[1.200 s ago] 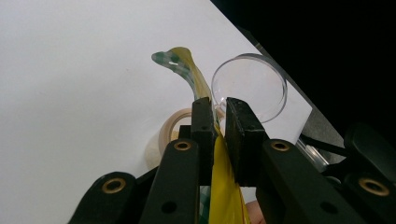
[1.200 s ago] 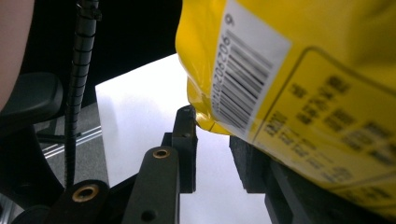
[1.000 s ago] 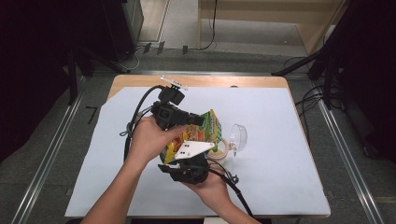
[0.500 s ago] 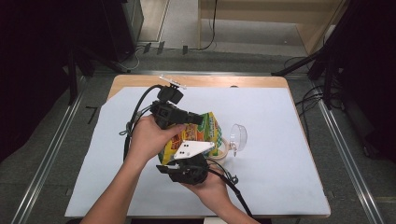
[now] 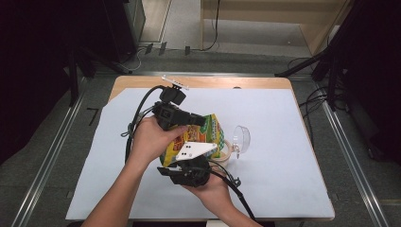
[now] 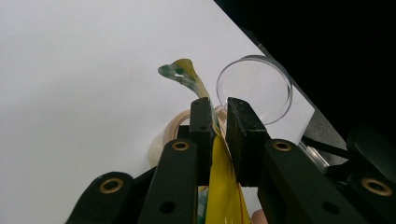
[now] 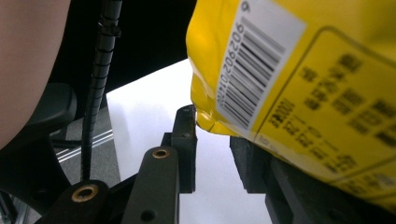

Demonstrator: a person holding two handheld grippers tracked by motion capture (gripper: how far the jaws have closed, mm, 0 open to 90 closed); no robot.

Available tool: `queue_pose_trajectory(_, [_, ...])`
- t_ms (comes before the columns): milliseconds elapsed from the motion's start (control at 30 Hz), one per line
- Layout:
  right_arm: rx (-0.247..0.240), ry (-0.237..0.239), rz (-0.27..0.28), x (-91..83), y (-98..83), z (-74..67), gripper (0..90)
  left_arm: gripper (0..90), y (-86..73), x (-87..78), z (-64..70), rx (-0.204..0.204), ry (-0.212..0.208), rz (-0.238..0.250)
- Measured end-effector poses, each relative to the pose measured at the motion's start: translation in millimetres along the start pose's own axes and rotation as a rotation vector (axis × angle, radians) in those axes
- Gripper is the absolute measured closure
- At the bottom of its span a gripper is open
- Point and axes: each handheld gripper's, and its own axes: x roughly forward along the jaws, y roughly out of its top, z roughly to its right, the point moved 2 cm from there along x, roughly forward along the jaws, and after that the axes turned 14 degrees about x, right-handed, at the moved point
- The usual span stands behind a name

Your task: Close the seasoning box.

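Yellow snack bag (image 5: 208, 137) held above mid-table, between both grippers. Left gripper (image 6: 219, 122): jaws clamped on bag's thin top edge. Right gripper (image 7: 212, 144): jaws parted, bag's lower corner (image 7: 210, 119) at their tips, grip unclear. Clear plastic cup (image 5: 240, 140) just right of bag, on its side, apparently empty.

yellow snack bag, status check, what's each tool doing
Left tool shut on yellow snack bag edge. Right tool at bag's bottom corner, grip unclear. Clear cup lying beside bag, tape roll under it.
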Motion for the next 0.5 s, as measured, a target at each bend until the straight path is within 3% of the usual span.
queue_pose_trajectory(500, [-0.018, -0.015, 0.001, 0.8, -2.5, 1.7, 72.9, 81.1, 0.7, 0.0, 3.8, 0.010, 0.001, 0.003])
